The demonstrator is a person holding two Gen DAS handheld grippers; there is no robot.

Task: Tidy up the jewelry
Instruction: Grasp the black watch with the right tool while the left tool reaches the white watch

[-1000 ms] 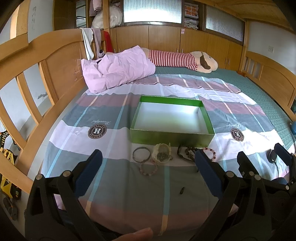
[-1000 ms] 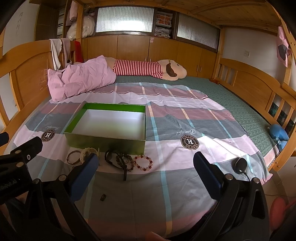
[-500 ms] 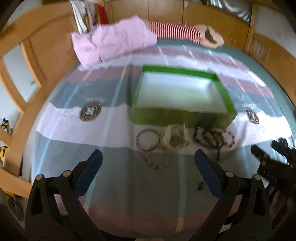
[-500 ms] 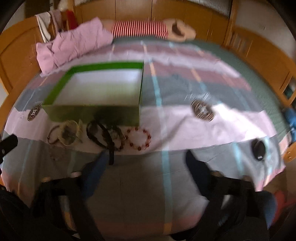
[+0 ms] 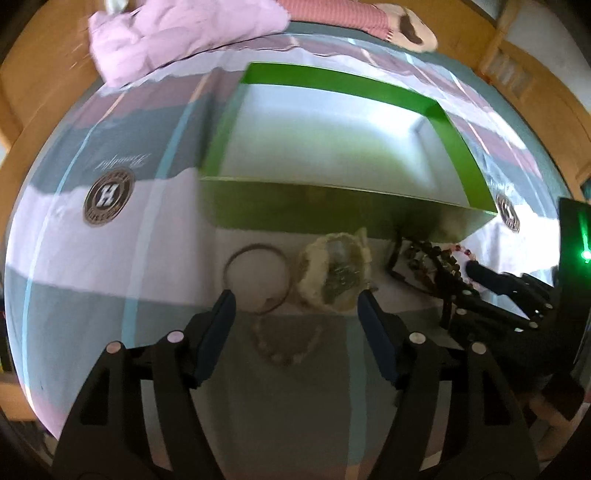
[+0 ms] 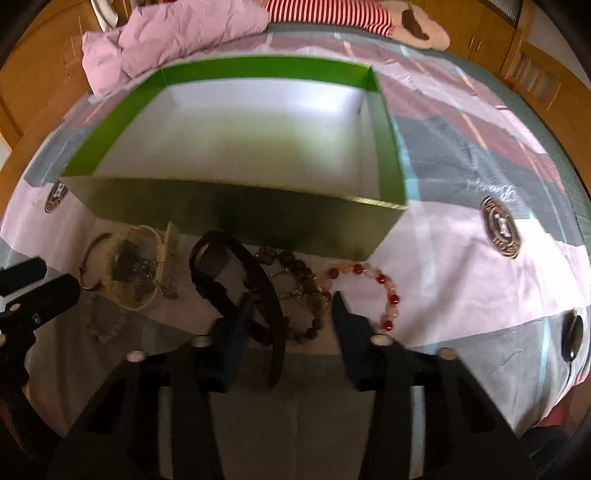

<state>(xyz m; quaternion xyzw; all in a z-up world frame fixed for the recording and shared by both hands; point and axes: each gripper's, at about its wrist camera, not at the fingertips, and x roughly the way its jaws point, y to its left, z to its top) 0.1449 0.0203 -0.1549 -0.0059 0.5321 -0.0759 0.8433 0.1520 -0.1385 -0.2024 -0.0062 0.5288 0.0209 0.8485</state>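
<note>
An open green box (image 5: 295,210) with a white inside stands on the striped bedsheet. Along its near wall lie a thin bangle (image 5: 258,280), a cream bundle (image 5: 334,273), a pale bead bracelet (image 5: 284,343), a black watch (image 6: 236,273), a dark bead bracelet (image 6: 306,291) and a red-and-pale bead bracelet (image 6: 369,291). My left gripper (image 5: 294,301) hangs over the bangle and cream bundle with its jaws closing, pressing on nothing. My right gripper (image 6: 291,301) is closing too, with the watch strap and dark beads between its fingers and no grip that I can see.
A pink crumpled cover (image 6: 173,33) and a plush toy in a striped shirt (image 6: 369,14) lie beyond the box. Wooden bed rails (image 5: 33,74) run along both sides. A small black oval object (image 6: 570,338) sits at the sheet's right edge.
Both grippers have dropped and tipped down toward the row of jewelry, which now fills the views. Both pairs of jaws have narrowed, the right more than the left.
</note>
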